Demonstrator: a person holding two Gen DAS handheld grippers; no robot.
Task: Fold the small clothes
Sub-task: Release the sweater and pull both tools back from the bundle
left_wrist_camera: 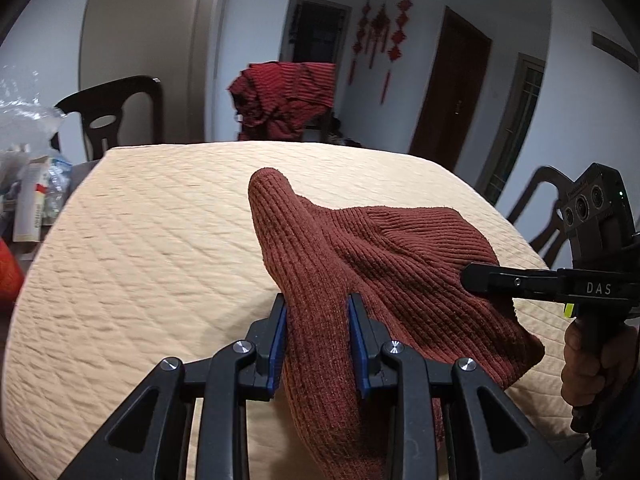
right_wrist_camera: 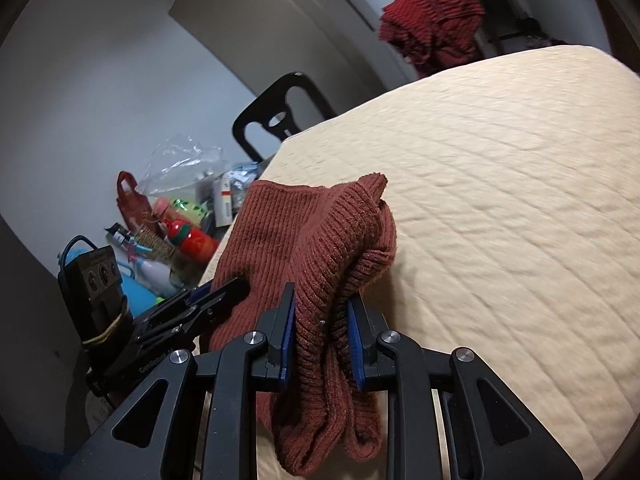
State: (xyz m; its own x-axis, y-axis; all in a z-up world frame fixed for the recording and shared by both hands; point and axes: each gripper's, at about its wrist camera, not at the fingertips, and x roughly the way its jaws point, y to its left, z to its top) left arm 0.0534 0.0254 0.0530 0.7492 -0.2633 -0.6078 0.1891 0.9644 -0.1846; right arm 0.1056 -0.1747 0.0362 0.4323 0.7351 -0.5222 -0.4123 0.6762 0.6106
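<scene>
Garment: a small rust-brown ribbed knit (left_wrist_camera: pixel 384 264) is held up off the desk (left_wrist_camera: pixel 140 260), which is covered by a cream quilted cloth; only its far part trails on the cloth.
Left gripper (left_wrist_camera: pixel 318 336): its jaws are closed on a bunched ridge of the knit, seen between the blue pads in the left wrist view.
Right gripper (right_wrist_camera: pixel 320 344): its jaws are likewise clamped on a gathered, ribbed edge of the same knit (several layers appear to be caught at once).
Step in hand: the garment is judged to be lifted for spreading or for a first fold; no neat fold is yet seen.
How to do it well: the two grips should be drawn apart until the knit hangs taut and flat, then lowered together so the trailing part is laid first. Bunched layers are best released and re-gripped at a single edge.
Risk: thick, stretchy knit may sag or twist if one side is lowered sooner.
Surroundings: a dark chair (left_wrist_camera: pixel 116 116) and cluttered bottles (right_wrist_camera: pixel 188 236) stand beyond the desk edge.
</scene>
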